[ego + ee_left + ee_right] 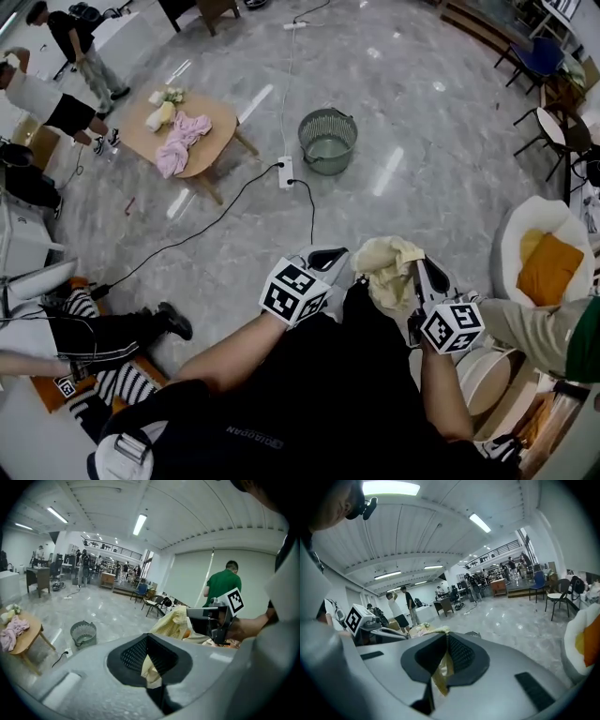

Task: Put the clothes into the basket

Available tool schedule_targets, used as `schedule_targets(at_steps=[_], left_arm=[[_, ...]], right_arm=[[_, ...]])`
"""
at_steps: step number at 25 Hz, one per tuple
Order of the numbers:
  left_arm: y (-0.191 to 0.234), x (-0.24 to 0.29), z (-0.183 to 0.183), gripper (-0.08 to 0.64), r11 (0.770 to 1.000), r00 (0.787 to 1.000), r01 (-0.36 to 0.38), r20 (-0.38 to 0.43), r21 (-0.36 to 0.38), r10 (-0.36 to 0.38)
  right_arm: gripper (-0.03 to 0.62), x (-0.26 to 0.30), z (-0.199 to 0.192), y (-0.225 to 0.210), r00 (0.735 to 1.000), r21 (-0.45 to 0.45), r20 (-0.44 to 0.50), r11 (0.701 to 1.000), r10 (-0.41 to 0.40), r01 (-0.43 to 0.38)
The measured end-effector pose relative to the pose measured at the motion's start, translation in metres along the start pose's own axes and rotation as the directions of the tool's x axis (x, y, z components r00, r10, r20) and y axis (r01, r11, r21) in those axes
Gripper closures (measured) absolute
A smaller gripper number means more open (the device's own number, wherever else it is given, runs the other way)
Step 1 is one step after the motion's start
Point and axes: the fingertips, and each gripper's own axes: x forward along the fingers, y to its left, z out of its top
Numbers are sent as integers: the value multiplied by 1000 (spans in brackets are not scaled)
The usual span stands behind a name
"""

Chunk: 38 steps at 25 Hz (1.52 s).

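The left hand-held gripper and right hand-held gripper are each clamped on the yellow cloth bunched between them. The basket stands well ahead, almost straight beyond the left one. A pink cloth lies on the surface left of the basket.

Head view steeply downward; gripper views close along fingers; basket common to head, left.

A white power strip with black cables lies near a low wooden table.
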Motion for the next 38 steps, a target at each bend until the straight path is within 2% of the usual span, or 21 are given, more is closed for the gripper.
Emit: schedule_targets(at_steps=[9, 12, 16, 23, 29, 32, 35, 38], left_arm=[[52, 44, 59, 558, 995, 995, -96, 16, -22, 96], [71, 62, 85, 558, 991, 992, -120, 37, -51, 122], [89, 88, 108, 558, 987, 986, -157, 43, -39, 158], [136, 96, 134, 558, 959, 960, -264, 68, -98, 272], [172, 78, 138, 558, 928, 932, -345, 62, -145, 356], [191, 73, 132, 558, 916, 925, -363, 50, -169, 376], [215, 73, 126, 560, 914, 926, -365, 34, -179, 376], [248, 77, 129, 559, 925, 937, -338, 24, -175, 348]], right_arm=[[561, 86, 34, -27, 989, -11, -51, 990, 139, -140], [561, 115, 50, -38, 980, -32, -67, 982, 186, -188], [561, 155, 73, -67, 972, -47, -68, 973, 224, -227], [561, 216, 94, -83, 951, -118, -111, 946, 289, -302], [561, 252, 92, -75, 927, -114, -162, 927, 338, -357], [561, 268, 89, -67, 916, -112, -185, 918, 357, -380], [561, 287, 86, -59, 911, -113, -205, 915, 359, -386], [561, 315, 85, -48, 913, -107, -222, 922, 342, -372]])
